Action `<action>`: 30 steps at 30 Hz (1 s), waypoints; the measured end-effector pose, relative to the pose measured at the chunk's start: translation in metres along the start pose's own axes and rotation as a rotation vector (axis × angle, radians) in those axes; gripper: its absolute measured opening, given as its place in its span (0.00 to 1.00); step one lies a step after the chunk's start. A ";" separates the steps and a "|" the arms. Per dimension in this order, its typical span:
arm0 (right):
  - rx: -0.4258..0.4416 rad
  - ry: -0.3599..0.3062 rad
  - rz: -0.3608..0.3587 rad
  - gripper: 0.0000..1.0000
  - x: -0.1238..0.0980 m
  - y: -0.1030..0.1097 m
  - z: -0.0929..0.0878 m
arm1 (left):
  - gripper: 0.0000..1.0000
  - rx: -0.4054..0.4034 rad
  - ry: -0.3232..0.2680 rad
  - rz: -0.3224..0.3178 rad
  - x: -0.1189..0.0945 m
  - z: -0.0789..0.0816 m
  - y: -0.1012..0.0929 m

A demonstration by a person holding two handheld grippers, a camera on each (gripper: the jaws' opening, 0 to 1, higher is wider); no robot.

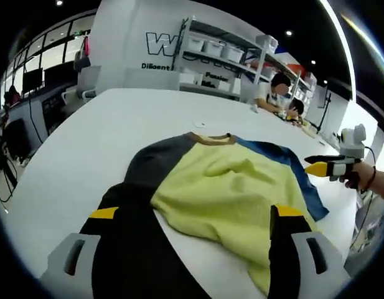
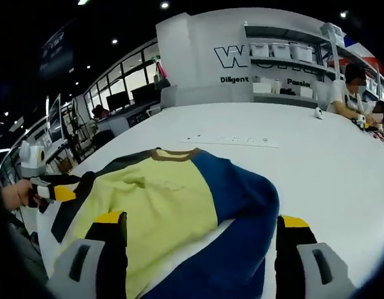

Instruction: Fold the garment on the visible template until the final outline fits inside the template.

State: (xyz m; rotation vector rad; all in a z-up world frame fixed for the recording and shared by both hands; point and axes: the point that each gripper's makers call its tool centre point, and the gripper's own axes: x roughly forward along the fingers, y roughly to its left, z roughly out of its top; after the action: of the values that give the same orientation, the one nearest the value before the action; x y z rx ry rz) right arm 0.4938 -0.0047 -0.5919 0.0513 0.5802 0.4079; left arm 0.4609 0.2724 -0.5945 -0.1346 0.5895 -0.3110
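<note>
1. A large white bench (image 1: 117, 124) carries the things.
2. A long-sleeved shirt (image 1: 229, 187) lies rumpled on it: yellow front, 1 dark grey sleeve, 1 blue sleeve, brown collar.
3. A pale strip (image 2: 232, 141) lies beyond the collar.

I see a white wall (image 2: 198, 59) with black lettering, shelving (image 1: 226, 53) with bins upper right, windows (image 2: 126, 87) left.

The garment (image 2: 173, 199) has a pale yellow-green front, a brown neckband, one royal blue sleeve and one dark grey sleeve. It lies on a plain white table (image 2: 316, 162). Beside the garment, both grippers' fingers (image 1: 288, 249) are black with yellow tips.
</note>
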 end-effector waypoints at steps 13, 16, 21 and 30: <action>-0.052 0.027 0.079 0.95 -0.025 0.045 -0.019 | 0.89 0.009 0.006 -0.075 -0.028 -0.018 -0.048; -0.046 0.026 0.090 0.93 -0.030 0.052 -0.022 | 0.88 0.023 -0.008 -0.094 -0.036 -0.016 -0.060; -0.071 0.057 0.108 0.90 -0.036 0.063 -0.036 | 0.85 0.100 -0.014 -0.115 -0.046 -0.021 -0.076; -0.079 0.100 0.139 0.85 -0.053 0.085 -0.064 | 0.85 0.236 0.068 -0.123 -0.061 -0.056 -0.093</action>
State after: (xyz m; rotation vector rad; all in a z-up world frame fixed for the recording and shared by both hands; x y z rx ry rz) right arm 0.3884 0.0486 -0.6038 -0.0042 0.6606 0.5701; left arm 0.3577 0.2027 -0.5892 0.0672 0.6086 -0.5036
